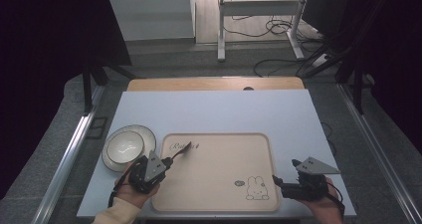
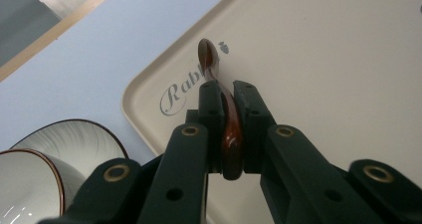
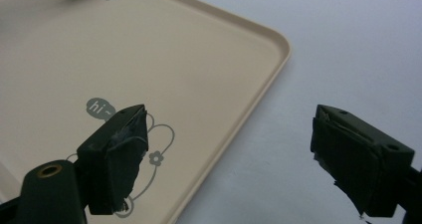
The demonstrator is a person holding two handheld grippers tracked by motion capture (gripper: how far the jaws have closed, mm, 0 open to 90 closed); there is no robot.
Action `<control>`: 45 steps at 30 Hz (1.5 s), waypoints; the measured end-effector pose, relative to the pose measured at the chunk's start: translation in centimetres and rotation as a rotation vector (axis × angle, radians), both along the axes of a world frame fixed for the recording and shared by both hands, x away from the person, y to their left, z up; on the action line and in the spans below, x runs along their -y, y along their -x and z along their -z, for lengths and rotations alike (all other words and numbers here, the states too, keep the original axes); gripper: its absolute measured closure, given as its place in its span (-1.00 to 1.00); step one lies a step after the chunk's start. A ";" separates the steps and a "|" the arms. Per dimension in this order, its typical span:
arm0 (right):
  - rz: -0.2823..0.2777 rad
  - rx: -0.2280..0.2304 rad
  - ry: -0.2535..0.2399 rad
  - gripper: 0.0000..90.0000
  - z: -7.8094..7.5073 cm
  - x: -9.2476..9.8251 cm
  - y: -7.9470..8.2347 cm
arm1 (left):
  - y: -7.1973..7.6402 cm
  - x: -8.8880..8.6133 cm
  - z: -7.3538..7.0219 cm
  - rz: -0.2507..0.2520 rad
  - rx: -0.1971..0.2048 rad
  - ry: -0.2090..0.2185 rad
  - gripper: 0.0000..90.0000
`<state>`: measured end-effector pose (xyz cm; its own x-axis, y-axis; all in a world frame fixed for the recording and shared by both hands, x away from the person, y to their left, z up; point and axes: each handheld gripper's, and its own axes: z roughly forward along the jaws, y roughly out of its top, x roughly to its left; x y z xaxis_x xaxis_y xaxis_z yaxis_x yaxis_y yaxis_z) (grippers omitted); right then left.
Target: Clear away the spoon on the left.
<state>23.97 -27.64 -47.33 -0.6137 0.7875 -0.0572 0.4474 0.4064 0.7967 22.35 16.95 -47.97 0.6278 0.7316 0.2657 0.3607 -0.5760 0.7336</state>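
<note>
Spoon (image 2: 230,129): clenched in my left gripper (image 1: 166,160), over the tray (image 1: 219,194).
Right gripper (image 1: 284,176): released, at the tray's right rim.
Progress: spoon not yet set down.

Hidden and cropped parts — spoon, bowl, tray print

The spoon's (image 2: 230,129) handle end sits buried between the left gripper's (image 2: 230,102) jaws, which also cover part of the tray's (image 2: 348,59) lettering. In the left gripper view the bowl (image 2: 25,184) and plate (image 2: 79,139) are cut by the frame edge. In the right gripper view a jaw covers part of the rabbit print (image 3: 159,144) — its outline stays incomplete.
</note>
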 end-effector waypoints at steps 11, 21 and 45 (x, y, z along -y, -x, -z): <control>-0.001 -0.002 0.003 -0.67 0.0 0.0 0.0 | 0.1 0.5 0.6 0.013 -0.020 -0.029 0.86; -0.002 0.000 0.003 -0.66 0.0 0.0 0.0 | 0.1 1.4 1.4 0.054 -0.067 -0.082 0.83; -0.004 -0.001 0.005 -0.67 0.1 0.0 0.0 | -0.2 1.4 1.6 0.060 -0.134 0.004 -0.32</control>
